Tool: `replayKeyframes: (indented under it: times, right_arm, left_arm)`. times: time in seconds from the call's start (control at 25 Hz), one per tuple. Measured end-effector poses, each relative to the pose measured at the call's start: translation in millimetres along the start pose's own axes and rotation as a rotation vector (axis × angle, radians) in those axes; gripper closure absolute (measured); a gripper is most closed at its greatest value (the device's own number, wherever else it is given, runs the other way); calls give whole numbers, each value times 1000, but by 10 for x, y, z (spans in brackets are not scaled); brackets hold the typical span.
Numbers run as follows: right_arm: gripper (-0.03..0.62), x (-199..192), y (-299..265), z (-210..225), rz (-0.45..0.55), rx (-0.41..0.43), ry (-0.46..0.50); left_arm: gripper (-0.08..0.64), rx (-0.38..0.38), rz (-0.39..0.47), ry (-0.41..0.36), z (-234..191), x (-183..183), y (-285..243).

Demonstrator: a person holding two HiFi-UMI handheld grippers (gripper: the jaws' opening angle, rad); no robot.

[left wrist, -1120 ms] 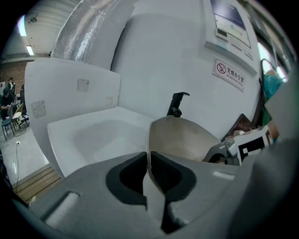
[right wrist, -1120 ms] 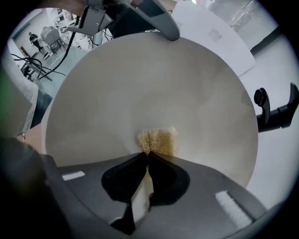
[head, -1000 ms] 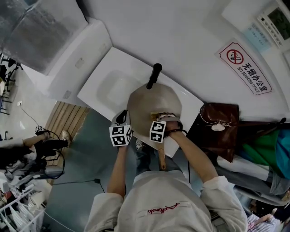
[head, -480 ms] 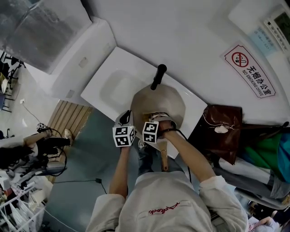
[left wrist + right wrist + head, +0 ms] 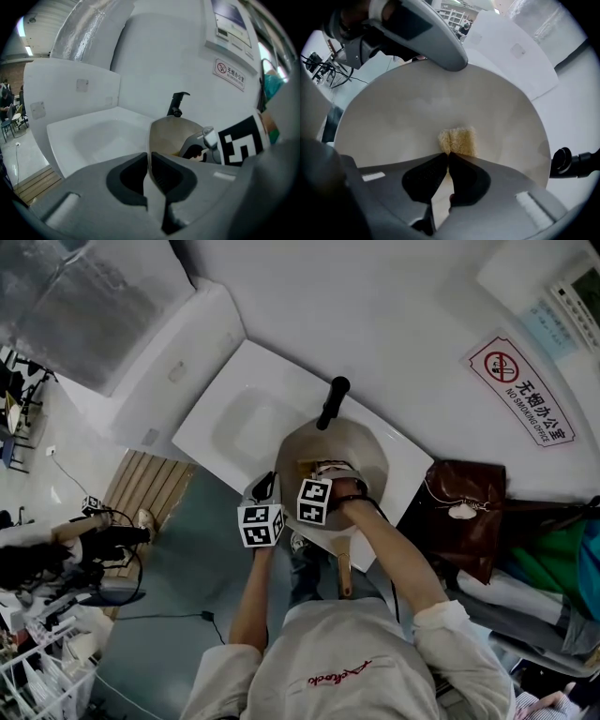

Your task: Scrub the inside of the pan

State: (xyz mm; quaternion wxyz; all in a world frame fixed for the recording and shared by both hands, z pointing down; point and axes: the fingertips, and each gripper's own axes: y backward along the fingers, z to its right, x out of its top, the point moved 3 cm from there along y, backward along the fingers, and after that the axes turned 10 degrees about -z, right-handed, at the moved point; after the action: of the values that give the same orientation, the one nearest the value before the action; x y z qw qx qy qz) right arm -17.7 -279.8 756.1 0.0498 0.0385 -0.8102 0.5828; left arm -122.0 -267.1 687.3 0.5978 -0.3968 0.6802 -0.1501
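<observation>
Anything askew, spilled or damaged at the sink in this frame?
Nothing spilled or damaged. One oddity: the pan sits beside the basin rather than in it, its handle jutting past the sink front. The left gripper clamps its rim; the right gripper presses a sponge inside.

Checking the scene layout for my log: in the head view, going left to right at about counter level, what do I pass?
wooden slatted platform → white sink basin → pan → brown bag
</observation>
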Motion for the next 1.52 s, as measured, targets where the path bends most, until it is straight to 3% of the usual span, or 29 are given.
replayKeyframes:
  times: [0.48, 0.92, 1.52]
  right_arm:
    - [568, -391, -71, 225, -41, -21, -81]
    - [568, -760, -100, -18, -105, -9, -82]
    - [568, -420, -39, -170, -85, -15, -21]
  left_arm:
    - [531, -2, 1, -2, -2, -5, 5]
    - [531, -3, 2, -5, -7, -6, 0]
    - [531, -7, 2, -2, -6, -6, -7]
